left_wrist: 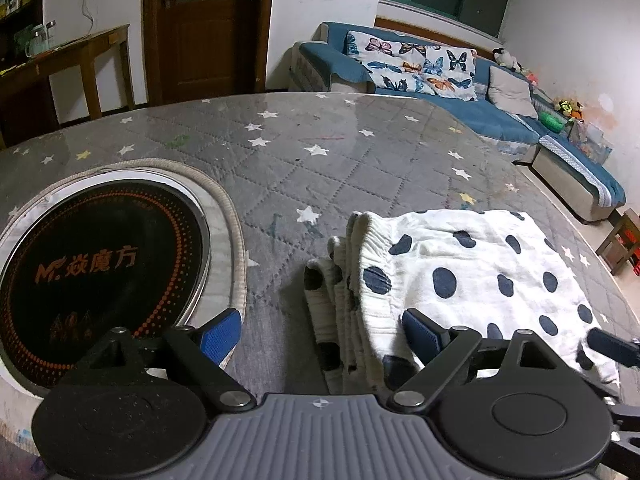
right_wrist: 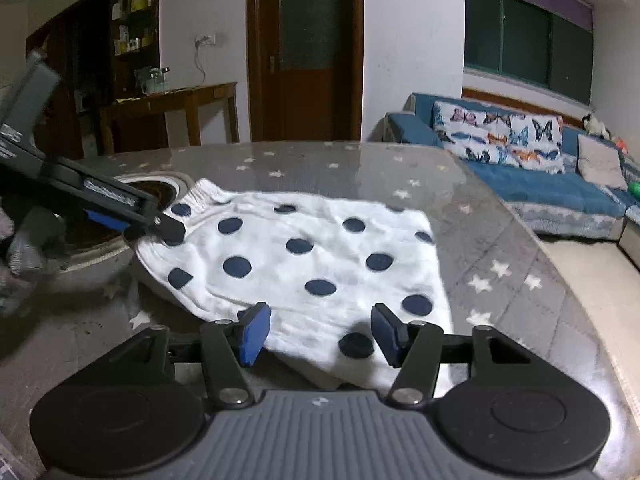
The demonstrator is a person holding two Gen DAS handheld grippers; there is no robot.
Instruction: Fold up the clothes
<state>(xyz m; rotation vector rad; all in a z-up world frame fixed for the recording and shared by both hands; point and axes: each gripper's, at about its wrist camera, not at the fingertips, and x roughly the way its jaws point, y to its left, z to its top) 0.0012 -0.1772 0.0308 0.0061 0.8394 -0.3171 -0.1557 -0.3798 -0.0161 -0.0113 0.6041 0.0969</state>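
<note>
White cotton with navy dots, the garment (right_wrist: 312, 264) lies on the grey star-print table cover (left_wrist: 320, 160) beside the inset cooktop (left_wrist: 108, 264), doubled into a thick rectangle with its ribbed band stacked in layers at the left edge. The left gripper (left_wrist: 320, 332) straddles that band and the right gripper (right_wrist: 320, 332) the near edge, each with jaws spread wide and holding nothing. That fits either another fold to come or a finished bundle just let go, so I judge no further.
</note>
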